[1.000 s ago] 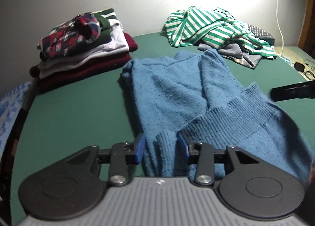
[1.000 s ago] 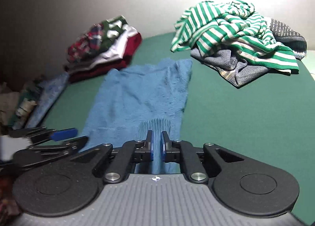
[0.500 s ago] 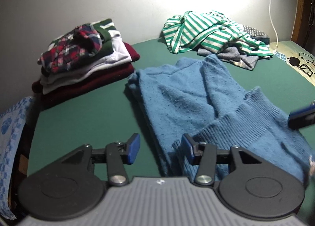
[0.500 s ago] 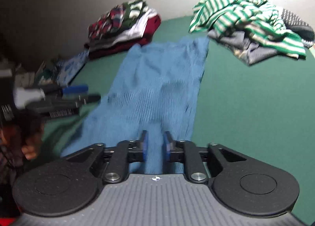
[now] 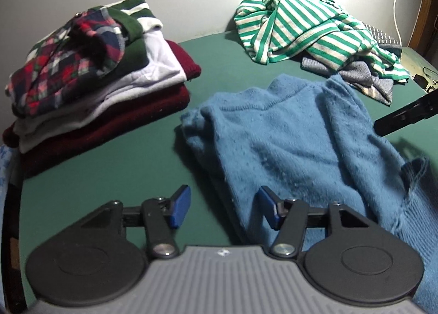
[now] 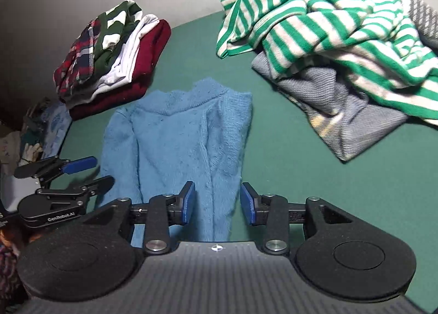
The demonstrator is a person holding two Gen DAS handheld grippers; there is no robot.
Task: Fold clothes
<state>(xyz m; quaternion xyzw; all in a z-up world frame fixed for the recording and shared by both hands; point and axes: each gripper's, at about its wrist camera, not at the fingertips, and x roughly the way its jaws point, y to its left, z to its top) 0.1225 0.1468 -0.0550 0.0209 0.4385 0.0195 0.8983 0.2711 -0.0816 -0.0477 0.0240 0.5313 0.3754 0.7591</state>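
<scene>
- While the folded stack [image 5: 90, 81] sits at far left on the green surface [image 5: 104, 177], the left tool [image 5: 223, 211] hangs low with its jaws spread wide, nothing between them.
- Blue sweater [image 6: 180, 133]: it lies in the middle of the surface, narrowed with its sides turned in, long axis running from the neckline at the far end toward the tools. Its left edge lies just right of the left tool's centre.
- Right tool [image 6: 217, 203]: also wide and holding nothing, set straight over the sweater's near end, so it looks the nearer one for lifting that end toward the neckline.
- Unfolded heap [image 6: 342, 26]: striped and grey clothes, far right, apart from the sweater.
- Against a second ago: both tools then pinched the sweater's ribbed hem; now both have let go, and the raised hem is down.
</scene>
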